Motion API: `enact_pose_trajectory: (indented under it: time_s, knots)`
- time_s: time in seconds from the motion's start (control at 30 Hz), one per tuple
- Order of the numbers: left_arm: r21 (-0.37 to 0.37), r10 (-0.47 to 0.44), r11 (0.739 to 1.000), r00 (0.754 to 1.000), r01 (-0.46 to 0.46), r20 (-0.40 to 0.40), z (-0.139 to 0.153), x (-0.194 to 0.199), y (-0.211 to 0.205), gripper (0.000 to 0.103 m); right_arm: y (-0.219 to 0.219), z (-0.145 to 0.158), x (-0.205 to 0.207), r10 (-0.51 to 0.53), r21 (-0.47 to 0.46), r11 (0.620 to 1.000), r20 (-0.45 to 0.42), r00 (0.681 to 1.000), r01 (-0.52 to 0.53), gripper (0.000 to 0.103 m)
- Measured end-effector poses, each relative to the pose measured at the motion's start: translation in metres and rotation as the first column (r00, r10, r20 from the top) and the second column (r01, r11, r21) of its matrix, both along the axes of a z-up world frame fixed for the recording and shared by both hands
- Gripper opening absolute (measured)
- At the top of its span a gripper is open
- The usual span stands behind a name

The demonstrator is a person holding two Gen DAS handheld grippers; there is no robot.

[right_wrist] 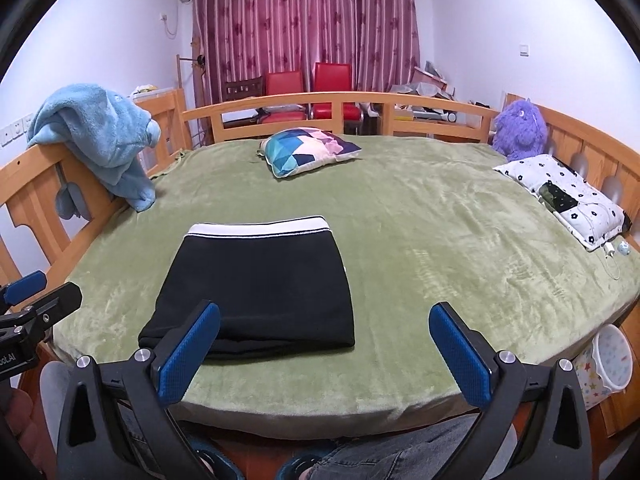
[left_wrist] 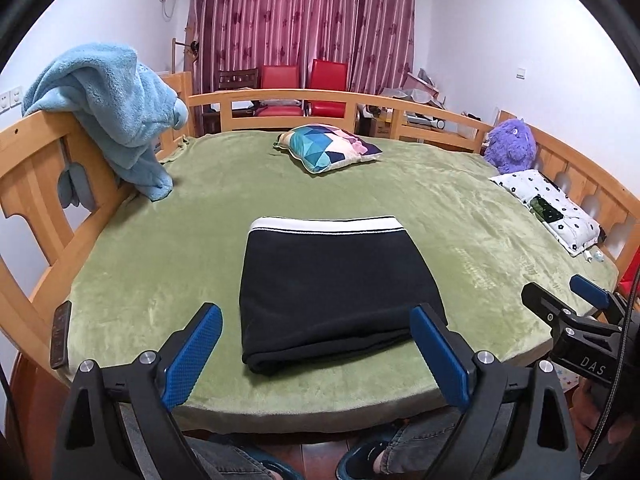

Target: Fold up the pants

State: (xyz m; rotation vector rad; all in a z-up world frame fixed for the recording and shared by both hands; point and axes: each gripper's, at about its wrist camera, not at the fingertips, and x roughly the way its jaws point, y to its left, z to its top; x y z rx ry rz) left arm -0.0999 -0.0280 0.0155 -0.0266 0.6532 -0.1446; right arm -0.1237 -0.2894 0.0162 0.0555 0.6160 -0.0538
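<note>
Green plush blanket point(left_wrist: 160, 280) covers one wooden-railed bed point(left_wrist: 280, 98). One pair of black pants point(left_wrist: 332, 288), folded into a compact rectangle with its white waistband on the far edge, lies flat near the bed's front edge. Left gripper point(left_wrist: 316, 350): jaws spread wide, nothing between the blue pads, held clear above the near edge of the pants. Right gripper point(right_wrist: 324, 350): jaws likewise wide apart, empty, just right of the pants. Counted on the bed: two pillows, one geometric-print point(left_wrist: 328, 146), one white with black flowers point(left_wrist: 548, 210); one purple plush toy point(left_wrist: 512, 146). One blue towel point(left_wrist: 112, 108) hangs over the left rail. Two red chairs point(left_wrist: 304, 88) stand before one maroon curtain point(left_wrist: 304, 20).
</note>
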Motion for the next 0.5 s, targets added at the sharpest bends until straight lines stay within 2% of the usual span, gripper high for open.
enact_pose_trajectory:
  time_s: [0.5]
  knots:
    - [-0.013,0.017,1.0,1.0,-0.017,-0.002,0.001,-0.0025,0.0035,0.096,0.0015,0.0016,-0.0055,-0.012,0.01,1.0,0.002,1.0,0.012,0.102]
